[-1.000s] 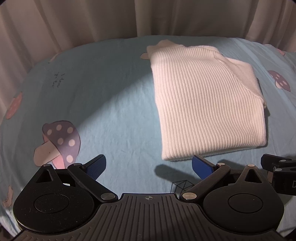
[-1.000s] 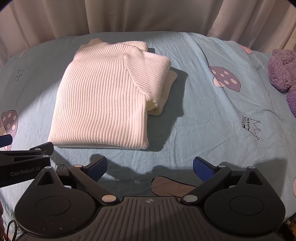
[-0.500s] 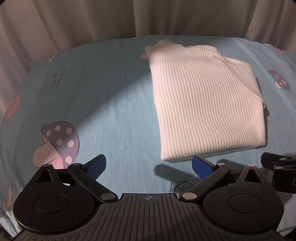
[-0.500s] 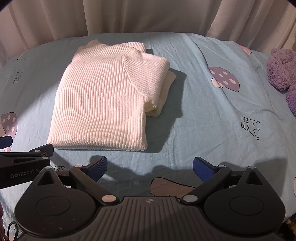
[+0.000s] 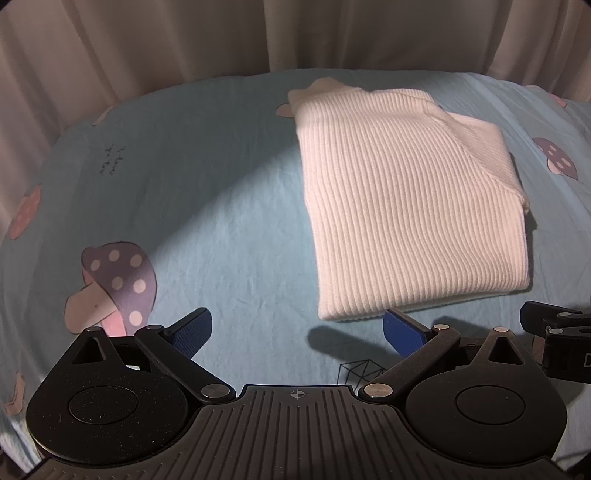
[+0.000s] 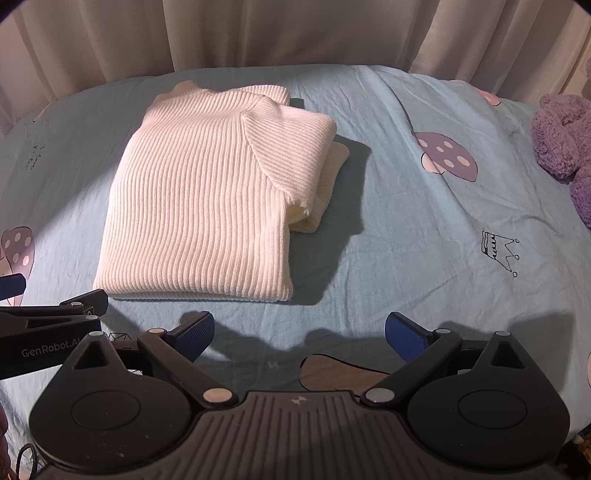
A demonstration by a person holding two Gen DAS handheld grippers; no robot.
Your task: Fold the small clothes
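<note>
A white ribbed sweater (image 5: 402, 206) lies folded into a neat rectangle on the light blue bed sheet (image 5: 207, 206); it also shows in the right wrist view (image 6: 207, 206), with a folded sleeve edge sticking out at its right side. My left gripper (image 5: 297, 328) is open and empty, just short of the sweater's near left corner. My right gripper (image 6: 299, 330) is open and empty, just short of the sweater's near right corner. Each gripper shows at the edge of the other's view.
The sheet has mushroom prints (image 5: 114, 280) and a small crown drawing (image 6: 498, 251). A purple plush toy (image 6: 565, 147) lies at the far right. Beige curtains (image 6: 295, 33) hang behind the bed.
Both grippers have drawn back slightly from the sweater. The sweater has not moved and both grippers stay open.
</note>
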